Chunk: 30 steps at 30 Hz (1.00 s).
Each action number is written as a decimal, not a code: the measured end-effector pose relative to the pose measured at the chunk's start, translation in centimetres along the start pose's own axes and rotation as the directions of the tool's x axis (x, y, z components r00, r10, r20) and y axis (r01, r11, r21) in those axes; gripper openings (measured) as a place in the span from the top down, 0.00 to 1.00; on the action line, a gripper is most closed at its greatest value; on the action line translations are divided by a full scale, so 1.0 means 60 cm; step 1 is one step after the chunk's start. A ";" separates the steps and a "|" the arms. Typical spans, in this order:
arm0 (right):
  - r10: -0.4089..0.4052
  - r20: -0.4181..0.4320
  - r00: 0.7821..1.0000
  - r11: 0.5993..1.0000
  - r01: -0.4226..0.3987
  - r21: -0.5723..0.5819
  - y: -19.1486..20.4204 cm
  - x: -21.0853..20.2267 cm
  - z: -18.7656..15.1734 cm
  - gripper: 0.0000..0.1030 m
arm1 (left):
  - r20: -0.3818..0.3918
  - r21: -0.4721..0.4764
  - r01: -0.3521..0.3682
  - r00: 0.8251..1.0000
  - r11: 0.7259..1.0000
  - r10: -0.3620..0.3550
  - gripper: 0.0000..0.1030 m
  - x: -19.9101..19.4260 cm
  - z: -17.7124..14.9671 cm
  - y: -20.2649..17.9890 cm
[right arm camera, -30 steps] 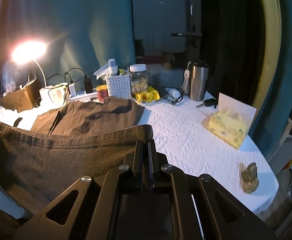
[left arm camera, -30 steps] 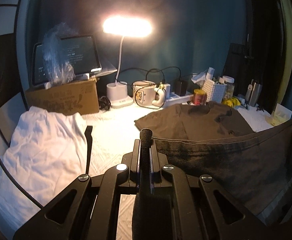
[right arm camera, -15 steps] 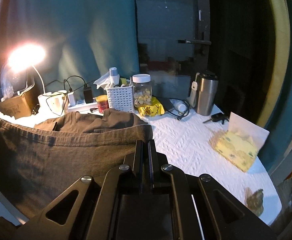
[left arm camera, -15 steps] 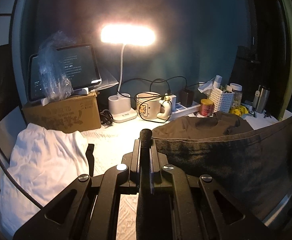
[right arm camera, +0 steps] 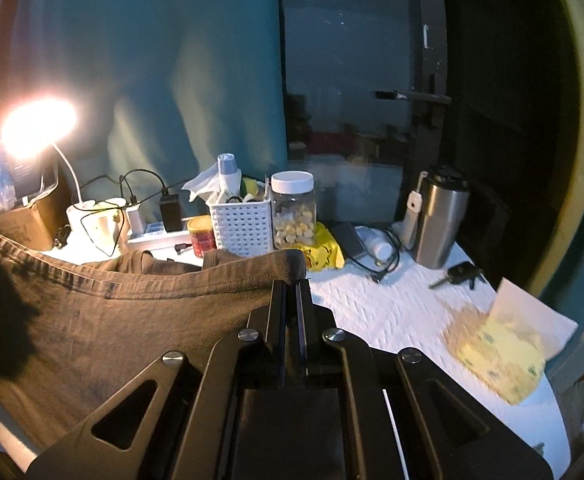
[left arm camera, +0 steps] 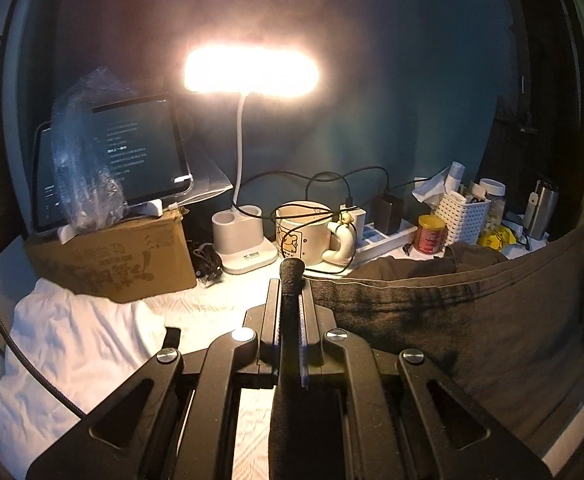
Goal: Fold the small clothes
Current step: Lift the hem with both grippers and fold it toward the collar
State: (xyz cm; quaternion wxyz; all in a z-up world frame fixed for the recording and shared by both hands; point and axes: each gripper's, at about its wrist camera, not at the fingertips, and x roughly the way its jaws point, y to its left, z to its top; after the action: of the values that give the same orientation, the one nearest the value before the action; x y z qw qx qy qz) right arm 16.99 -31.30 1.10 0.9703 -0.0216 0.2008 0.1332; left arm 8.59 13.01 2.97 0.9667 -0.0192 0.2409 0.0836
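A dark grey T-shirt (left arm camera: 463,320) hangs stretched between both grippers, its hem held up above the table and its far part resting on the white cloth. My left gripper (left arm camera: 291,280) is shut on the shirt's left hem corner. My right gripper (right arm camera: 290,276) is shut on the right hem corner of the shirt (right arm camera: 112,312). A white garment (left arm camera: 76,348) lies crumpled at the left of the table.
At the back stand a lit desk lamp (left arm camera: 248,68), a cardboard box (left arm camera: 112,256) with a tablet, a mug (left arm camera: 303,232), a white basket (right arm camera: 242,224), a jar (right arm camera: 293,208) and a steel flask (right arm camera: 439,220). A tissue pack (right arm camera: 499,356) and keys (right arm camera: 459,274) lie right.
Both grippers have lifted the shirt's hem and moved it toward the back of the table; more of the shirt hangs and less lies flat.
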 end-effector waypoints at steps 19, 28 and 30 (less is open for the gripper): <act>-0.003 0.007 1.000 0.997 0.004 -0.073 -0.008 0.167 0.078 0.94 | 0.000 0.068 -0.032 0.999 0.997 0.032 0.95 0.144 0.068 0.014; -0.018 -0.012 1.000 0.994 0.016 -0.106 -0.015 0.234 0.097 0.94 | 0.009 0.106 -0.045 0.999 0.993 0.045 0.95 0.210 0.098 0.019; -0.026 -0.024 0.999 0.994 0.024 -0.107 -0.019 0.253 0.098 0.94 | 0.005 0.113 -0.048 0.999 0.992 0.047 0.95 0.222 0.097 0.018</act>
State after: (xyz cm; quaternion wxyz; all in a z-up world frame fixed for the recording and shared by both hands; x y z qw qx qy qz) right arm 32.96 -28.07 0.48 0.9668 -0.0774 0.2053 0.1313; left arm 22.70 16.55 1.89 0.9643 0.0417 0.2447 0.0927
